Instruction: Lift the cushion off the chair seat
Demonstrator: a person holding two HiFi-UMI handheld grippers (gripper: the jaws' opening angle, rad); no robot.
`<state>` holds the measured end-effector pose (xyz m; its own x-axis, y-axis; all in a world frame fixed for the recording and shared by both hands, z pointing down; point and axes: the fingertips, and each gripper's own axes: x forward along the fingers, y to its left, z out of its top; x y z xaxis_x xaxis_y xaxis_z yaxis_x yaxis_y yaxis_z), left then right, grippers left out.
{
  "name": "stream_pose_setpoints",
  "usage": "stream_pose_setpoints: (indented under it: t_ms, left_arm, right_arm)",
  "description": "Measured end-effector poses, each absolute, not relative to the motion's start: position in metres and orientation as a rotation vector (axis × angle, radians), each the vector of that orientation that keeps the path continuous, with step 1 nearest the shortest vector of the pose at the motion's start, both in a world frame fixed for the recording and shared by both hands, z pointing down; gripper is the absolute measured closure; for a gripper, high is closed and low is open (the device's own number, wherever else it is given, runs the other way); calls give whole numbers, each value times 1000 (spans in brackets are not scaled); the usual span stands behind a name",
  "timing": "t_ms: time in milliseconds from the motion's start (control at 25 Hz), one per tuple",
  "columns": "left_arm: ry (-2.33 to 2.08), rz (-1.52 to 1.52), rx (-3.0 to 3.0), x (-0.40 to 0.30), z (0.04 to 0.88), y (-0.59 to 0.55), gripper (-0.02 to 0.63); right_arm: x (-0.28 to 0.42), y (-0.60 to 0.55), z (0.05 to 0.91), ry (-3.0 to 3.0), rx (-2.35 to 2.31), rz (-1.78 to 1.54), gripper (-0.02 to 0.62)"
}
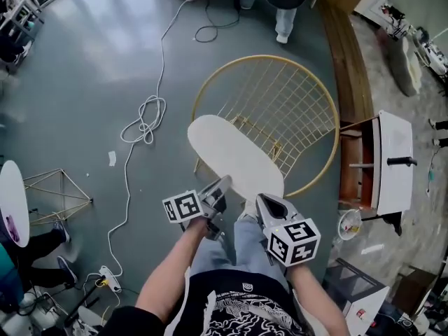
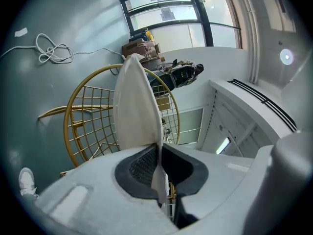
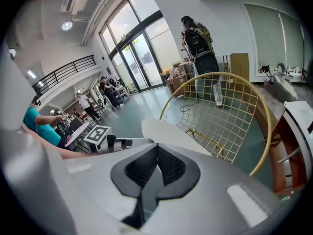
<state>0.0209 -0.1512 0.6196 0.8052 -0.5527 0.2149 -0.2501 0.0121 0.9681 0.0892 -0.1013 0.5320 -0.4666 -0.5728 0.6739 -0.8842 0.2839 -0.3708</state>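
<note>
A white oval cushion (image 1: 234, 161) hangs above the round gold wire chair (image 1: 280, 110), its near edge pinched by both grippers. My left gripper (image 1: 221, 187) is shut on the cushion's near-left edge. In the left gripper view the cushion (image 2: 134, 106) runs edge-on away from the jaws of the left gripper (image 2: 159, 153), over the chair (image 2: 85, 111). My right gripper (image 1: 260, 201) is shut on the near-right edge. In the right gripper view the right gripper (image 3: 155, 153) clamps thin fabric, and the cushion (image 3: 171, 133) reaches toward the chair (image 3: 234, 111).
A looped white cable (image 1: 143, 121) lies on the grey floor left of the chair. A white-topped wooden side table (image 1: 392, 166) stands to the right. A person (image 1: 283, 9) stands beyond the chair. A gold wire stand (image 1: 56, 194) and a power strip (image 1: 108, 275) are at left.
</note>
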Motion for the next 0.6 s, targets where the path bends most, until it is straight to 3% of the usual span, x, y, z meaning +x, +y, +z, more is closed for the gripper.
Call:
stream_pose_setpoints:
  t_ms: [600]
  left_arm:
    - [-738, -289, 1735, -15, 509, -114, 580]
  right_arm:
    - [60, -99, 459, -2297, 1362, 841, 600]
